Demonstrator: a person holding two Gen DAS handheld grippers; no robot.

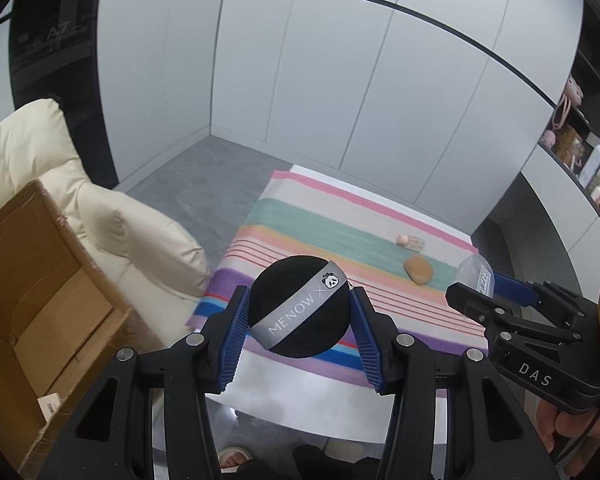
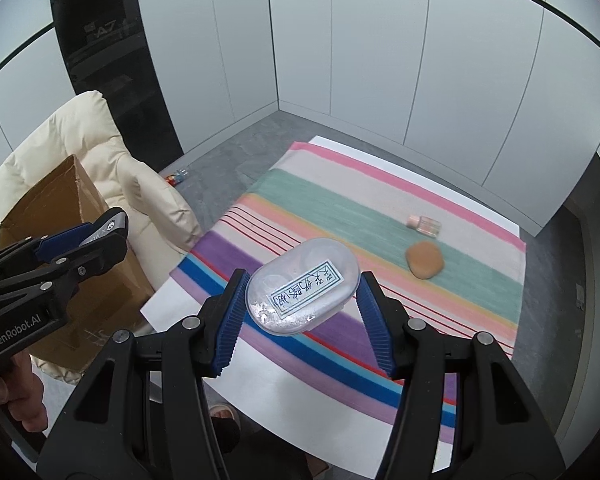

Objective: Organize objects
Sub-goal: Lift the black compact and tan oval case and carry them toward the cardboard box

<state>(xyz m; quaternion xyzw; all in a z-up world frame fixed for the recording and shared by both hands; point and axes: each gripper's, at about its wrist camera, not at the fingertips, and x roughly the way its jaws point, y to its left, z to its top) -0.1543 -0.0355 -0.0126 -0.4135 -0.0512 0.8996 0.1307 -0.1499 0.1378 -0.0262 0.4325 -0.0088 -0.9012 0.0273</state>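
My left gripper [image 1: 300, 300] is shut on a round black powder puff [image 1: 300, 307] with a grey MENOW ribbon, held above the near edge of the striped cloth [image 1: 300, 216]. My right gripper [image 2: 302, 286] is shut on a clear oval plastic case [image 2: 304, 286] with a blue-printed label, also held above the cloth [image 2: 340, 196]. Each gripper shows in the other's view: the right gripper [image 1: 474, 282] at the right edge, the left gripper [image 2: 107, 226] at the left edge. A tan sponge [image 2: 424, 260] and a small pink-capped bottle [image 2: 426, 225] lie on the cloth.
An open cardboard box [image 1: 31, 280] stands at the left on a cream padded chair [image 2: 99, 148]. The white table [image 2: 259, 360] carries the cloth. A small bottle [image 2: 177, 176] lies on the grey floor. Shelves with items [image 1: 580, 148] are at the far right. A person's slippered foot [image 1: 231, 458] shows below.
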